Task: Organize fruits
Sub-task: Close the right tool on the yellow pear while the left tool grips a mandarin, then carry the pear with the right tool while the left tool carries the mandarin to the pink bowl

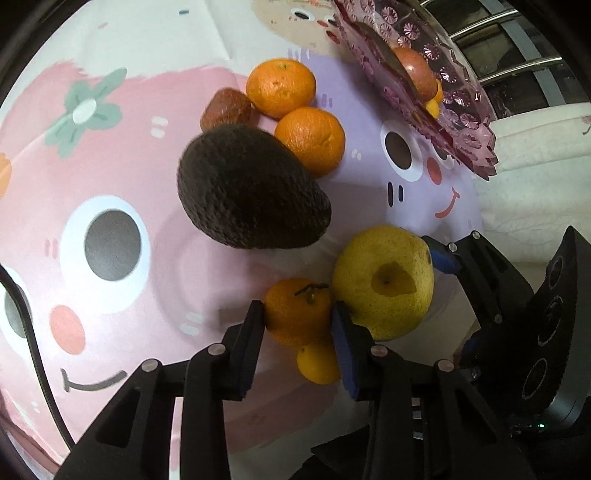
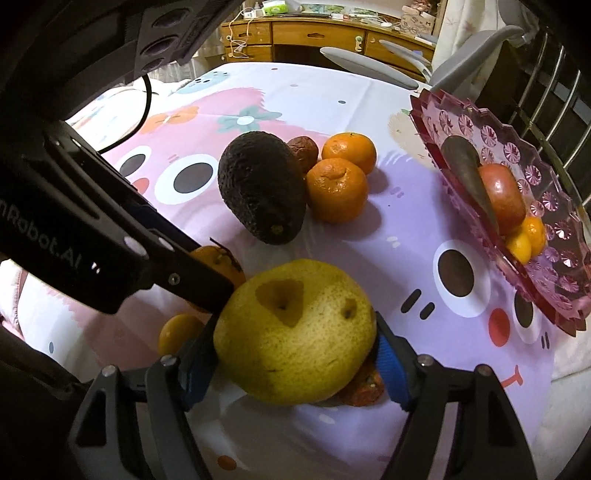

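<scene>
My left gripper (image 1: 297,325) is shut on a small stemmed orange (image 1: 297,314), just above the cloth. My right gripper (image 2: 295,347) is shut on a large yellow pear (image 2: 295,332), which also shows in the left wrist view (image 1: 384,280). A dark avocado (image 1: 251,192), two oranges (image 1: 280,86) (image 1: 310,140) and a brown fruit (image 1: 225,109) lie together on the cartoon cloth (image 1: 110,166). A pink glass fruit plate (image 2: 535,229) at the right holds a red apple (image 2: 504,194), small oranges (image 2: 524,240) and a dark fruit.
A small yellow-orange fruit (image 1: 319,363) lies under the left gripper, and a reddish-brown fruit (image 2: 364,386) lies under the pear. A black cable (image 2: 146,107) runs over the far left of the cloth. A wooden desk (image 2: 325,35) and chair stand beyond the table.
</scene>
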The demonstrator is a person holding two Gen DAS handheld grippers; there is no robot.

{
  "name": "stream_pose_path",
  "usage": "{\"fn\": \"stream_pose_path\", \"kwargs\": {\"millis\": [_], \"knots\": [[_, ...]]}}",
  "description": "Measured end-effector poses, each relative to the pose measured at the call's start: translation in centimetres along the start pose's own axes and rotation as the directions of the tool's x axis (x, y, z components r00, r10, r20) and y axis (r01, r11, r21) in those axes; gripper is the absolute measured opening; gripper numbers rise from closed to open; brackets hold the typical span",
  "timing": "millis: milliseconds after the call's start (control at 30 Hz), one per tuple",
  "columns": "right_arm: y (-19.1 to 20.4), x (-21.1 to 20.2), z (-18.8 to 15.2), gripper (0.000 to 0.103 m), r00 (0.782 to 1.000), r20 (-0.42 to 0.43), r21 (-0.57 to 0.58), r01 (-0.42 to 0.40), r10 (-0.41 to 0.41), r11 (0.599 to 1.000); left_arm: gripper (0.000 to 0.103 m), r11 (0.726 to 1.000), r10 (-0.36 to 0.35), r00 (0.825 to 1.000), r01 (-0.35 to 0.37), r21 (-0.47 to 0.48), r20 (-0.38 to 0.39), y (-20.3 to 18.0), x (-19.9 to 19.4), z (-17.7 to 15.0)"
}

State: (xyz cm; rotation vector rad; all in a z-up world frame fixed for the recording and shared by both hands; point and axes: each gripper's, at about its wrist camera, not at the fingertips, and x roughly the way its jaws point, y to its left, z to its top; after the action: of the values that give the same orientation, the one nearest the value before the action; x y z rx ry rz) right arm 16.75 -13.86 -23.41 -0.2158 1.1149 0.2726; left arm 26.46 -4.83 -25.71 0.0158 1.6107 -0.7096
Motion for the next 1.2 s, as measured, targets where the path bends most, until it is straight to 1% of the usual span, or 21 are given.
{"fn": "stream_pose_path", "kwargs": {"millis": [233,533,633,767,867,933,1000,1033,1200], "knots": [[0.2,-0.3,0.2,0.075,1.0,-0.017,0.071,0.001,0.0,0.997,0.034,1.0,0.006,0.997,-0.008,0.018,0.076,0.7,-2.6,-0.5],[2.4,-2.6,0.6,0.075,0.999,0.013,0.167,0.038,-0.041,0.985,0.035,0.997,-0.002,0.985,-0.012,0.077,0.172,1.7,-8.0,-3.9],[3.2,-3.6,0.8,0.075,0.999,0.032,0.221,0.017,-0.025,0.975,0.035,0.995,-0.001,0.98,-0.018,0.094,0.2,1.5,-9.5,-4.9],[3.4,-5.1,1.1,0.075,0.998,0.059,0.265,-0.008,-0.008,0.964,0.035,0.995,0.01,0.972,-0.034,0.096,0.234,1.1,-11.5,-5.9],[2.7,-6.4,1.3,0.075,0.997,0.075,0.288,-0.039,0.018,0.957,0.035,0.997,0.02,0.961,-0.04,0.068,0.275,0.8,-13.1,-6.3],[2.1,-7.1,1.3,0.075,0.996,0.084,0.303,-0.047,0.022,0.952,0.035,0.998,0.015,0.953,-0.035,0.061,0.303,0.2,-14.1,-6.4],[1.2,-8.1,1.3,0.075,0.994,0.103,0.321,-0.054,0.022,0.946,0.035,0.997,0.019,0.945,-0.041,0.061,0.326,-0.6,-14.7,-6.4],[0.6,-8.6,1.2,0.075,0.993,0.113,0.328,-0.058,0.022,0.943,0.035,0.997,0.027,0.939,-0.048,0.053,0.344,-1.2,-15.2,-6.5],[-2.5,-10.8,1.2,0.075,0.99,0.137,0.305,-0.061,0.02,0.95,0.035,0.999,0.051,0.916,-0.051,-0.009,0.397,-3.7,-15.9,-6.6]]}}
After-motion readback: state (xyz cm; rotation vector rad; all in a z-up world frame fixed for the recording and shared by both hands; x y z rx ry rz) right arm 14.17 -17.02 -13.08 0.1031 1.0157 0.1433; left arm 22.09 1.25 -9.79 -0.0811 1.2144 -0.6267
